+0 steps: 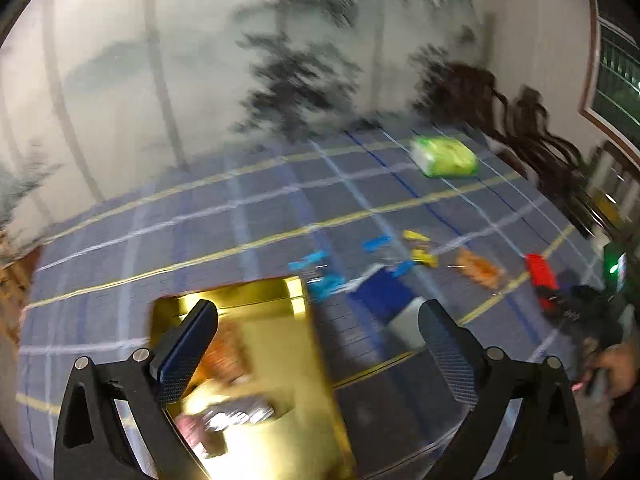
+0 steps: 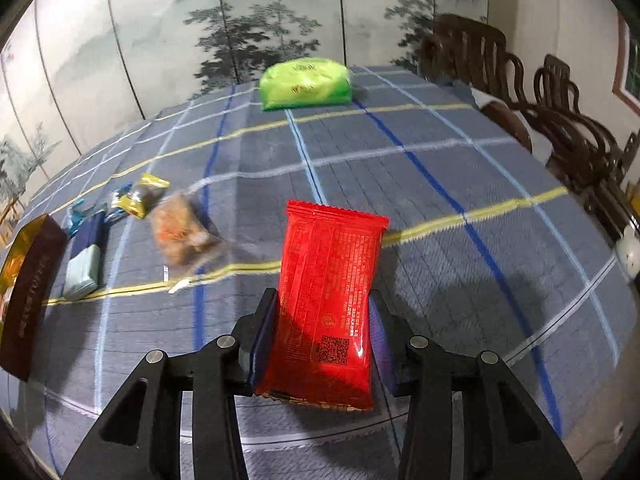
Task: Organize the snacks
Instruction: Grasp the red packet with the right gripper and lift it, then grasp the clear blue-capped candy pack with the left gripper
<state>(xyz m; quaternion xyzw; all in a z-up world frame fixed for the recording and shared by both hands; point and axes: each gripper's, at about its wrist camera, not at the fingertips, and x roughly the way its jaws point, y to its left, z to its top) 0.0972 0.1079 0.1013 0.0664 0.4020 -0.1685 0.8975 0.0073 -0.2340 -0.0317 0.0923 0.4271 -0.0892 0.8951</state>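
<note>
Snacks lie scattered on a worktop [image 2: 400, 208] covered with a blue-grey checked cloth. Right hand-held gripper [image 2: 324, 332] is closed narrow on a red packet [image 2: 332, 280], pads pressing both long edges, packet upright between the fingers and lifted clear of the cloth, printed back with a square code facing the camera. Left hand-held gripper [image 1: 320, 344] stands wide with nothing between its fingers, hanging over a gold tin box [image 1: 276, 356] that is open and has wrapped snacks inside, blurred. In the left wrist view the red packet shows far right next to a person's hand [image 1: 616, 364]. Between tin and red packet, on the cloth: a dark blue packet with a pale end [image 2: 86, 256] just beside the tin, small blue wrappers [image 1: 316, 272] near it, a yellow wrapper [image 2: 146, 196], and a clear bag of orange-brown pieces [image 2: 180, 232]. A green pack [image 2: 306, 84] sits well apart at the far edge of the worktop. A painted folding screen [image 2: 248, 20] with trees stands behind the worktop, and dark wooden chairs [image 2: 560, 112] stand on the right. Left wrist view is motion-blurred, so small labels cannot be read.
</note>
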